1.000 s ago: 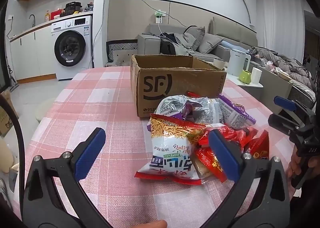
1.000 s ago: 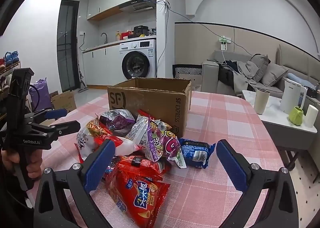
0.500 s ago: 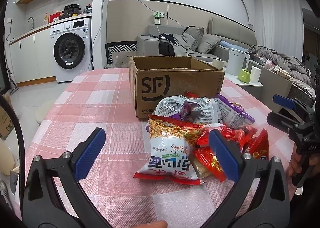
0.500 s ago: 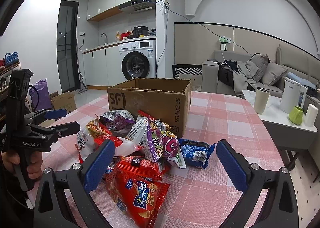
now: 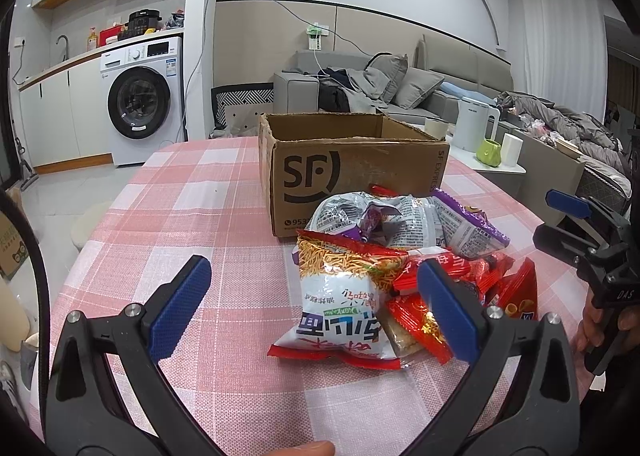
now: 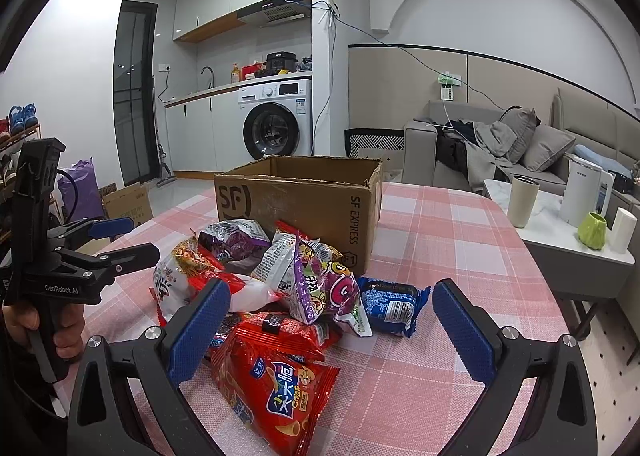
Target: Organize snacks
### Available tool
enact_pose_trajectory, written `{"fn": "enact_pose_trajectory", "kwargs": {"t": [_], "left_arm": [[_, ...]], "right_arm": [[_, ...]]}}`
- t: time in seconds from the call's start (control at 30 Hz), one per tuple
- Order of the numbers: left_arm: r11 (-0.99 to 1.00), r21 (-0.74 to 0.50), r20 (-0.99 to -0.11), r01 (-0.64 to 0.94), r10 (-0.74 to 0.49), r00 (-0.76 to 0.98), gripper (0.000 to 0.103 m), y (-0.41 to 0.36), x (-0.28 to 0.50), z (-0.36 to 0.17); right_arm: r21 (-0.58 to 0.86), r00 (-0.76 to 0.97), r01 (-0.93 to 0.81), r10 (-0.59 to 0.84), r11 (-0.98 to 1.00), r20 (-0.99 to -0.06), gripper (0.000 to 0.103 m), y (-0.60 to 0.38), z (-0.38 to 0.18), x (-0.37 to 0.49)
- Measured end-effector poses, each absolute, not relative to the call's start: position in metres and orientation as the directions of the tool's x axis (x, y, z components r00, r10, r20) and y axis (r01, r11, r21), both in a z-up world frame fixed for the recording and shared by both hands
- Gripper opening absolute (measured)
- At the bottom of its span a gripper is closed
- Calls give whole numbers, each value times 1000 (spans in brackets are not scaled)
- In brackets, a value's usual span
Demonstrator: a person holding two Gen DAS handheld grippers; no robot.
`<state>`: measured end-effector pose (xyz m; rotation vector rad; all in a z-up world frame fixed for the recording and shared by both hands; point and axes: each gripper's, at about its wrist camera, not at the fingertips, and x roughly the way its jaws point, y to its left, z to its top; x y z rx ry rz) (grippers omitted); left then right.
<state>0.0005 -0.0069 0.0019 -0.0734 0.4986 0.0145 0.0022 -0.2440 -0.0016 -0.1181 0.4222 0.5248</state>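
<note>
Left tool (image 5: 314,304) nearer noodle bag (image 5: 340,296).

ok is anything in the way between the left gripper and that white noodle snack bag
Nothing visible blocks it. The left gripper is open and the white noodle snack bag lies at the near edge of the snack pile, facing the fingers, on the checked tablecloth. A red packet crowds its right side, under the right finger.

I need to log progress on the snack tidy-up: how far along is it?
Nothing looks done: the snack packets lie piled on the table in front of the cardboard box. Nothing is in hand; the left tongs and right tongs hang open. Every visible packet is left; the box's inside is hidden.
</note>
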Motion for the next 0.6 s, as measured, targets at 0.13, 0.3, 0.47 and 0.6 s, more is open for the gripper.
{"fn": "enact_pose_trajectory", "kwargs": {"t": [0.13,0.3,0.47,0.6], "left_arm": [[997,-66,-478,-32,-4,878,103,-6,0,2],[997,-67,-478,-32,-4,878,103,-6,0,2],[997,-66,-478,-31,-4,878,103,-7,0,2],[997,-66,-478,-32,-4,878,103,-6,0,1]], "right_arm": [[-3,782,-509,460,861,-421,103,-244,-1,2],[-2,782,-508,460,861,-420,103,-245,-1,2],[-1,782,-507,459,862,-422,103,-245,0,2],[-1,785,-501,454,866,-422,103,-245,-1,3]]}}
